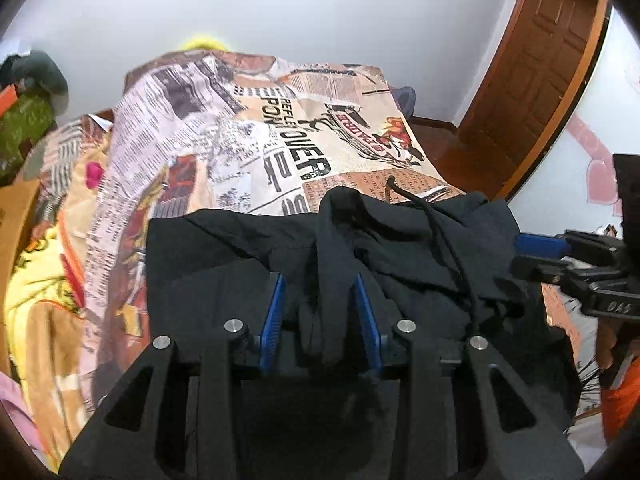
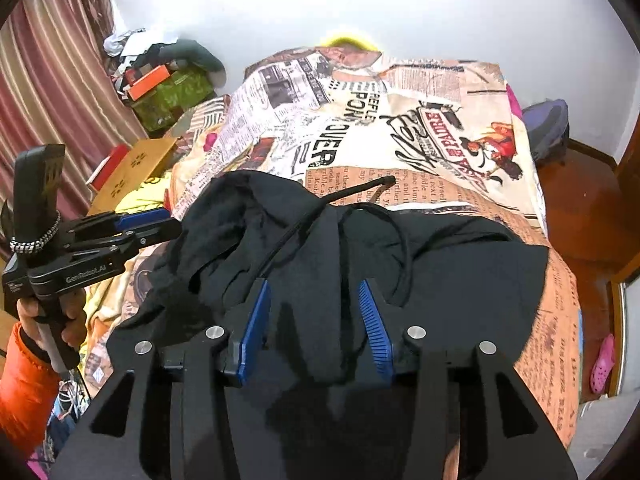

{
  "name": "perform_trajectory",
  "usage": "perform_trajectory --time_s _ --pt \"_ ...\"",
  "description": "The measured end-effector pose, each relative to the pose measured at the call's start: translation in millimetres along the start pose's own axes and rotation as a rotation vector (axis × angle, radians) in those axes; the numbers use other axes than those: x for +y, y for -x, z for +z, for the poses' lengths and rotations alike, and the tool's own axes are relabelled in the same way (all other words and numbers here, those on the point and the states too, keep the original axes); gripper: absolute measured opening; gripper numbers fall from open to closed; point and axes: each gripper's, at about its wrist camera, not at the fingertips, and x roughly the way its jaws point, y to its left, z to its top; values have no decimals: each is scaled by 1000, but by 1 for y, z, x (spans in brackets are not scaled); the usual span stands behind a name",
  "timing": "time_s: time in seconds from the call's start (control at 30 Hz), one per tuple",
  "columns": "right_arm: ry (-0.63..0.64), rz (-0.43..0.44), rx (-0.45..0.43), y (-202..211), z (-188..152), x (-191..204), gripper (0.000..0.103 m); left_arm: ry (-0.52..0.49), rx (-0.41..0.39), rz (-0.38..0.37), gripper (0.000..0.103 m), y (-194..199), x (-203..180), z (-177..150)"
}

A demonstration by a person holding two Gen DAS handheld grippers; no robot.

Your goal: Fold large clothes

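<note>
Spreading apart, your left gripper [image 1: 320, 312] and right gripper [image 2: 314, 320] each straddled one black garment [image 1: 400, 248], pinching nothing.

Both tools tilt downward, side by side. The left tool [image 1: 320, 312] has its blue pads apart, dark cloth hanging loosely between them. The right tool [image 2: 316, 320] gapes likewise. A hand [image 2: 52, 320] in an orange sleeve [image 2: 24, 392] grips the left handle.
</note>
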Motion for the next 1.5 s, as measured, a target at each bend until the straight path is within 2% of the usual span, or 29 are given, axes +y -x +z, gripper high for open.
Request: perform_trajectory --time_s 0.27,0.47,0.53,0.57,0.6,0.63,0.77,1.07,1.3,1.5 --pt "-60 43 76 -49 13 -19 43 29 25 -44 35 -37 4 12" --pt "-60 101 83 -58 15 -20 43 24 36 -42 35 -53 5 16" --pt "-46 123 86 -58 13 -17 42 20 27 -41 29 -52 3 14" --pt "-41 126 81 -57 12 -15 40 16 28 -47 21 -51 2 14" --pt "-33 127 76 -55 11 -13 36 10 29 -51 17 -49 0 12" --pt "-26 129 75 -54 11 -12 26 3 25 -45 17 -46 -3 11" --pt "-28 133 44 -40 8 -7 15 -38 -6 -31 10 -27 -13 6" --pt "-7 156 -16 9 -10 13 12 -56 -37 -54 9 28 -21 -22" --pt "37 153 15 19 -34 28 12 -32 -21 -41 9 51 -22 -59" --pt "26 157 41 23 -52 34 12 -11 23 -16 9 53 -21 -89"
